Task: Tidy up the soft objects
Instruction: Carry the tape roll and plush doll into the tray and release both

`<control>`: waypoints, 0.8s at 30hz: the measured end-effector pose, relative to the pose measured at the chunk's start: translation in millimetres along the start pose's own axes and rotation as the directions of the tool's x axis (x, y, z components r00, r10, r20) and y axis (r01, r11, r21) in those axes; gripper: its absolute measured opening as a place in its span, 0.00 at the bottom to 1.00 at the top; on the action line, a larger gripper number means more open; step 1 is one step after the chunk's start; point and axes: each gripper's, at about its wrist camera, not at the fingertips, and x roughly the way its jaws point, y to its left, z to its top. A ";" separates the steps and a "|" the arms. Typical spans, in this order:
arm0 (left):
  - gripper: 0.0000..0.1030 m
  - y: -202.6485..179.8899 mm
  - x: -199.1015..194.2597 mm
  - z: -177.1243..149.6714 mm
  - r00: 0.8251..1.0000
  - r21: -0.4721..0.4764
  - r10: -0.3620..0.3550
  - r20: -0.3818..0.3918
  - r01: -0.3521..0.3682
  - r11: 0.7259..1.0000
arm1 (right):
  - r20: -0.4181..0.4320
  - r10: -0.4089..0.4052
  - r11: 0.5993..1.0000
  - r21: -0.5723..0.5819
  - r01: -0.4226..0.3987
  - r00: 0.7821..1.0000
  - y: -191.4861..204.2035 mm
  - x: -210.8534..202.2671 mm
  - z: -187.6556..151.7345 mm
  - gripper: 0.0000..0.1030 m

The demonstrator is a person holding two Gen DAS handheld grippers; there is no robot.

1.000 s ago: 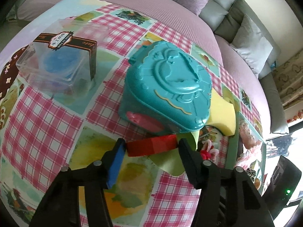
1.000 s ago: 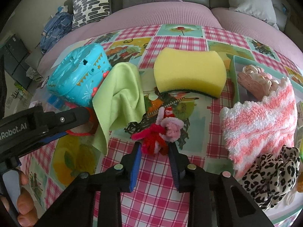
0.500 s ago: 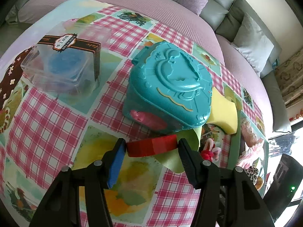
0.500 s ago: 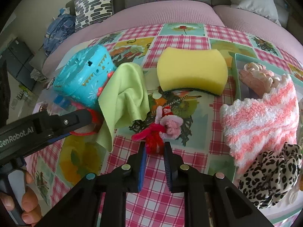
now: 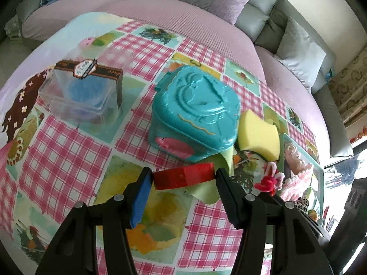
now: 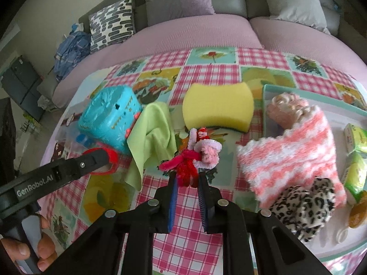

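Here the right gripper [image 6: 187, 180] has just closed its jaws on the red-and-pink pipe-cleaner toy [image 6: 195, 154], held near the yellow sponge [image 6: 218, 107]; the left gripper [image 5: 183, 176] clamps a red ring [image 5: 183, 176], half-spread, just near of the teal case [image 5: 195, 114] and green cloth [image 6: 153, 137]

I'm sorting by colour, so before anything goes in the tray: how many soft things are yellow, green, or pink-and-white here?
Yellow: 1, the sponge
Green: 1, the cloth
Pink-and-white: 1, the fuzzy sock
Total: 3
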 end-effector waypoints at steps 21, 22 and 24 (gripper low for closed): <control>0.57 -60.1 -52.5 -4.3 0.983 0.155 -0.046 0.178 0.018 0.988 | 0.097 -0.084 0.995 0.060 0.078 0.992 -30.1 -52.3 10.9 0.17; 0.57 -64.9 -51.5 -4.1 0.982 0.164 -0.050 0.181 0.020 0.986 | 0.103 -0.089 0.994 0.065 0.083 0.991 -33.4 -55.7 11.3 0.17; 0.57 -75.3 -49.5 -4.8 0.981 0.182 -0.060 0.183 0.026 0.983 | 0.118 -0.105 0.992 0.079 0.096 0.987 -41.0 -63.6 12.5 0.17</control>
